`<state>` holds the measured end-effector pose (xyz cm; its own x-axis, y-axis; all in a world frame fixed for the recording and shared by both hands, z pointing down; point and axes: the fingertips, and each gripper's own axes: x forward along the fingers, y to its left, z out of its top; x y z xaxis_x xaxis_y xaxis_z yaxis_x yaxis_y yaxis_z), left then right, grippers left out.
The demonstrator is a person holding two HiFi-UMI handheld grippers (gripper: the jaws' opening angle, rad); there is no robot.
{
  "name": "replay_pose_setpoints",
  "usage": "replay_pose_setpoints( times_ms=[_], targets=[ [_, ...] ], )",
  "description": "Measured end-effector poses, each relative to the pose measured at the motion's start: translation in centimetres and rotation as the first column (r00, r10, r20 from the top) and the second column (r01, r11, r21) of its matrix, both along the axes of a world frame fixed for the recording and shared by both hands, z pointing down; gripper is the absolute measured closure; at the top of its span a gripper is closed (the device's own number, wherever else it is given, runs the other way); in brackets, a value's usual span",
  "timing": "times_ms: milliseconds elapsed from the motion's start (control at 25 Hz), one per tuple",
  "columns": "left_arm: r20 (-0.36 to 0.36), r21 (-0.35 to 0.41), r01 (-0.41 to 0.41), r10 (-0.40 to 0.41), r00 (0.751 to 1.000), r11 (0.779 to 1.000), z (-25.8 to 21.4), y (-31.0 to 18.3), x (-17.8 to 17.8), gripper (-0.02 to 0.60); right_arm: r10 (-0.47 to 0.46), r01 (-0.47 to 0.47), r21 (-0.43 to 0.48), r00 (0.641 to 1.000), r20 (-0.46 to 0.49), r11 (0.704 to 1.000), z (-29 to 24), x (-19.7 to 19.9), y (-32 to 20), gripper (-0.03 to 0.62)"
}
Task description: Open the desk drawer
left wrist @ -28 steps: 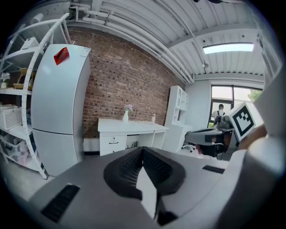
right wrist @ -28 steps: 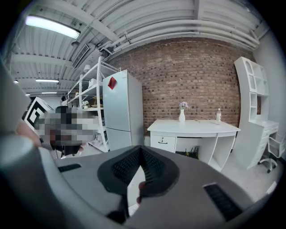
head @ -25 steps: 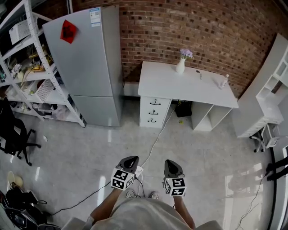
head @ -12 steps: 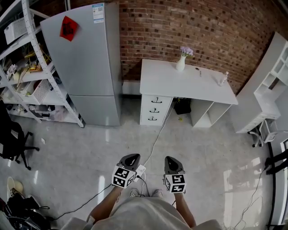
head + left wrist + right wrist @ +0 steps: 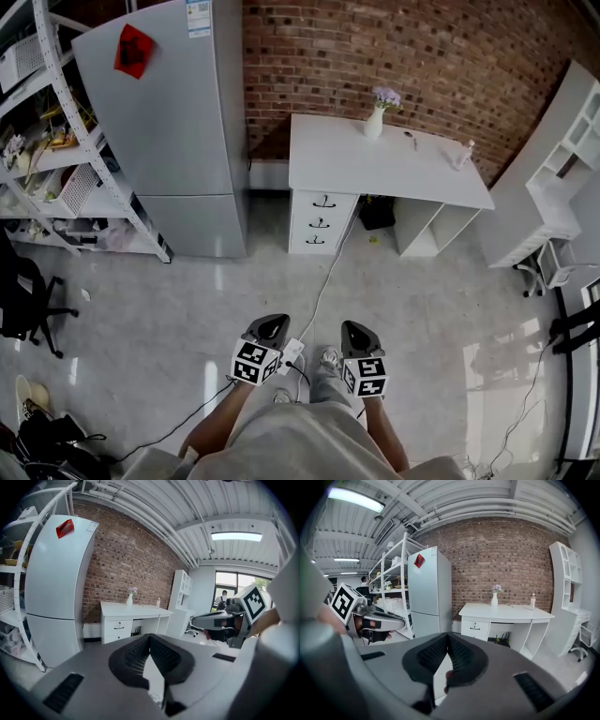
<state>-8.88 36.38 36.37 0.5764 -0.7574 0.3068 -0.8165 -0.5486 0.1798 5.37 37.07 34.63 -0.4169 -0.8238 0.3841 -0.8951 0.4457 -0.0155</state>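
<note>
Drawers [image 5: 320, 223] of the white desk [image 5: 394, 173] stay shut, well ahead of both tongs; the person has stepped slightly closer, so the approach has only begun. Left tongs [image 5: 272, 327] and right tongs [image 5: 357, 331] point forward, tipped slightly down, side by side, both pinched closed, empty.

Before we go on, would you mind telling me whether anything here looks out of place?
A white cable trails loose across the floor from the desk to what looks like a power strip, lying right in the walking path. Otherwise nothing stands out.
</note>
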Motion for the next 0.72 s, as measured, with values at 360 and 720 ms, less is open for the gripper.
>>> replay_pose_setpoints(
  times_ms=[360,720],
  targets=[
    [0.01,0.006,-0.001,0.001,1.0,1.0,0.4,-4.4,1.7,0.571,-0.018,0.018,-0.008,1.0,0.022,1.0,1.2,0.9,-4.5,0.577],
    [0.029,-0.002,0.035,-0.035,0.999,0.999,0.6,-14.0,3.6,0.571,-0.058,0.058,-0.004,0.997,0.053,0.998,1.6,2.4,-14.5,0.577]
  ],
)
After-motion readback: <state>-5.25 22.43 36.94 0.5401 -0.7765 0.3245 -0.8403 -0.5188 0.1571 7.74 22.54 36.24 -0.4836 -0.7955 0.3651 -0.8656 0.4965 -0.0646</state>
